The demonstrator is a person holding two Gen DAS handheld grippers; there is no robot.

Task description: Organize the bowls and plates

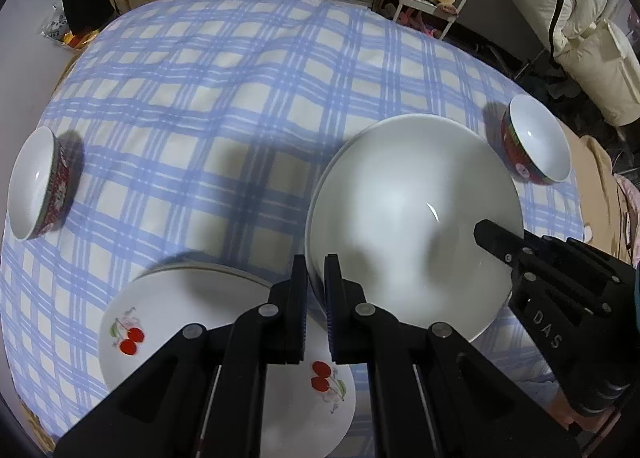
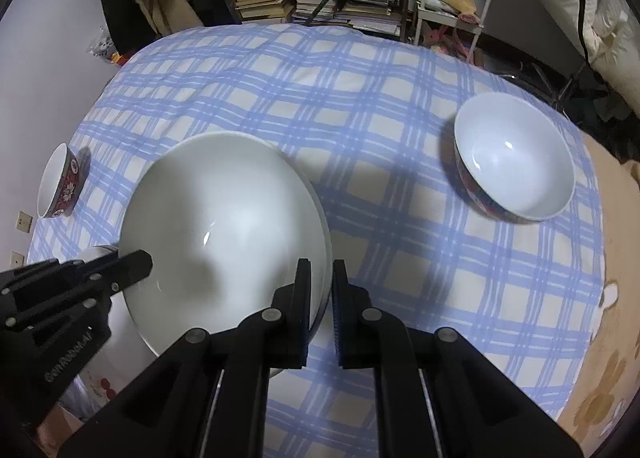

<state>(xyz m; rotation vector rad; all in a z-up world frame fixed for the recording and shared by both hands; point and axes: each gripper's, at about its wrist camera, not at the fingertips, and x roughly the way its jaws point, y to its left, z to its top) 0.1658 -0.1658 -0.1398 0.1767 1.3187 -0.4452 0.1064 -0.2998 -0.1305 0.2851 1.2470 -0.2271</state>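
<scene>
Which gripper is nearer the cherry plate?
Left. The left gripper, gripping the white plate's rim, sits right above the cherry plate; the right gripper holds the opposite rim, farther away.

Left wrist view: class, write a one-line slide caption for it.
Both grippers, left and right, clamp opposite rims of a plain white plate above the cherry plate.

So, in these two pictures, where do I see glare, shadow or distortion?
Left wrist view: a small bright glint on the white plate, a grey shadow inside it, and the checked tablecloth bulges from the fisheye lens. Right wrist view: glints on the same plate and in the bowl; dark shadows fall on the cloth beside both.
</scene>
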